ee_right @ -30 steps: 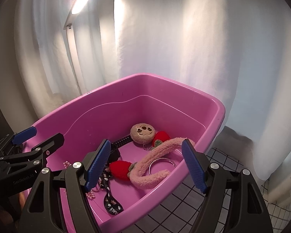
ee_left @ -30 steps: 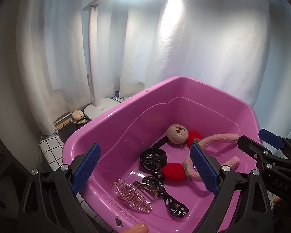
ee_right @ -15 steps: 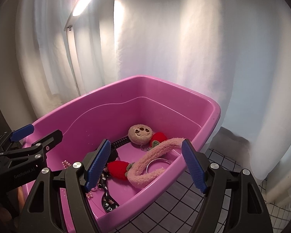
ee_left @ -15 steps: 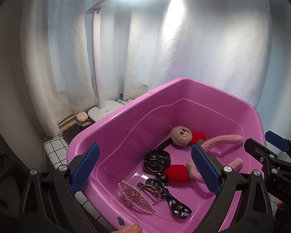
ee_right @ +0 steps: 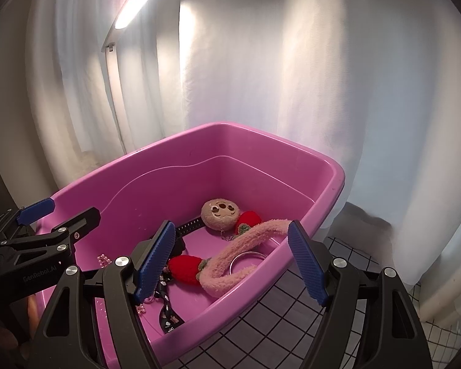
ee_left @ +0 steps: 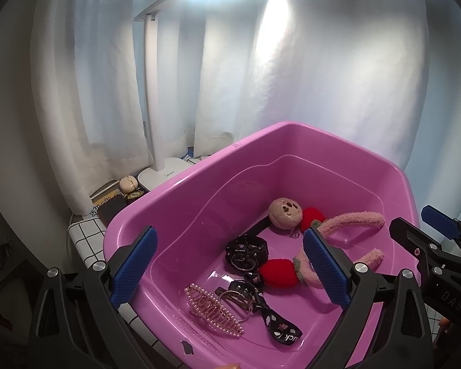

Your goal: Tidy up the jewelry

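A pink plastic tub [ee_left: 199, 172] [ee_right: 261, 141] holds the jewelry. Inside lie a pearl hair clip [ee_left: 213, 309], a black watch [ee_left: 246, 250], a black printed strap [ee_left: 276, 323], a fuzzy pink headband with red strawberries [ee_left: 350, 218] [ee_right: 246, 246], a round plush charm [ee_left: 284, 212] [ee_right: 219, 213] and a metal bangle [ee_right: 249, 259]. My left gripper [ee_left: 230, 272] is open and empty above the tub's near left side. My right gripper [ee_right: 230, 261] is open and empty above the tub's near right side.
A white desk lamp [ee_left: 161, 172] stands behind the tub on the left, with small boxes and an earbud case [ee_left: 128, 183] beside it. White curtains hang close behind. The tub sits on a black-gridded white table [ee_right: 276, 332].
Both grippers have drawn back and up from the tub, so it sits lower and farther in both views. Both stay open and empty. The items in the tub have not moved.
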Tool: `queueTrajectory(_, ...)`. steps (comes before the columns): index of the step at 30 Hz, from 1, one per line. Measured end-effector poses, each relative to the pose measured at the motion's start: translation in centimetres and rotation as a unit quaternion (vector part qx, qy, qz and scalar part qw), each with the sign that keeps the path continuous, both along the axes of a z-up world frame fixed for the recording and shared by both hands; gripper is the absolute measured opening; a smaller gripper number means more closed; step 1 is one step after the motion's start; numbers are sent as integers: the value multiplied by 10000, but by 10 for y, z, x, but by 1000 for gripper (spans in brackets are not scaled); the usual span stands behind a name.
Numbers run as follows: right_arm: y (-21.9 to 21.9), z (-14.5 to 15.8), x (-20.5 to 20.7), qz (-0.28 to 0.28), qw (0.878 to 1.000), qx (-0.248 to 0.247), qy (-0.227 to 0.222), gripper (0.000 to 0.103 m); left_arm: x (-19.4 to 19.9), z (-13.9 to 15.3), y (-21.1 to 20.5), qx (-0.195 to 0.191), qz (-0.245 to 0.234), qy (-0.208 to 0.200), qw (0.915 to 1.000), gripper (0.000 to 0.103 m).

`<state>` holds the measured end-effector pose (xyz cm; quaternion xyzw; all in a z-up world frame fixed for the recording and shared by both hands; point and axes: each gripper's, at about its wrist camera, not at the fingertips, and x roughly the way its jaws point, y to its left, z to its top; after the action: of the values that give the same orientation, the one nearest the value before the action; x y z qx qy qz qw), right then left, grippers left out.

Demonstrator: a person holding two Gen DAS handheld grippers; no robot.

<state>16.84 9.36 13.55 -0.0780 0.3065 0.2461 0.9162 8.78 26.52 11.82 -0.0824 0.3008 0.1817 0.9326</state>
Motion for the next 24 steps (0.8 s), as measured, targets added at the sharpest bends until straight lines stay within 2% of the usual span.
queueTrajectory(24, 0, -1, -1, -4, 10000, -44, -15, 73, 0, -1, -3, 57, -18, 1, 10000, 94)
